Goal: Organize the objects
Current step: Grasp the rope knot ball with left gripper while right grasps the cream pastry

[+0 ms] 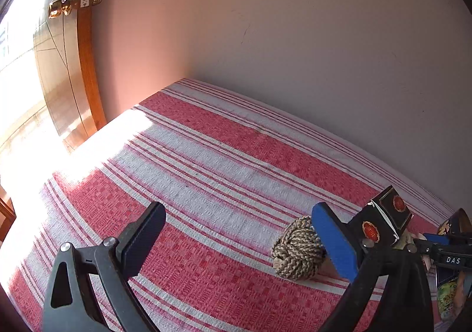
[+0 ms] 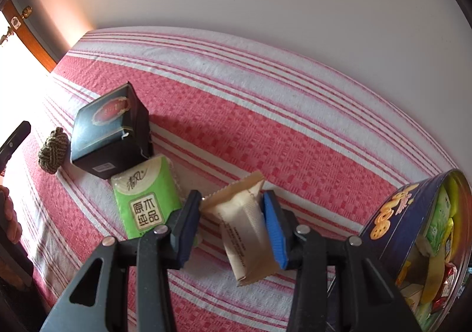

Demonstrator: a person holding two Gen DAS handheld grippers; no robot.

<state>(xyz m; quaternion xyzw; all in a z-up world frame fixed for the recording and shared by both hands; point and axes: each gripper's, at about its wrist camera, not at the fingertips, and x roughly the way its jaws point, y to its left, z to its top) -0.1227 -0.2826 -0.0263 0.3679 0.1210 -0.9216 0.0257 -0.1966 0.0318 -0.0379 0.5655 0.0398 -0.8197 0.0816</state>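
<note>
Left gripper open above striped cloth; rope ball beside.

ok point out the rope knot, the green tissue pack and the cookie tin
rope knot (image 1: 298,248), left wrist view, middle of the braid
green tissue pack (image 2: 144,199), right wrist view, printed front
cookie tin (image 2: 395,214), right wrist view, blue outer wall

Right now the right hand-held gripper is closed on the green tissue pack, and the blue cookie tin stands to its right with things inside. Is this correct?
Not quite. The right hand-held gripper is closed on the beige snack packet, not the green tissue pack, which lies loose on the striped cloth to its left. The right wrist view shows this. The blue cookie tin does stand to the right with things inside.
</note>
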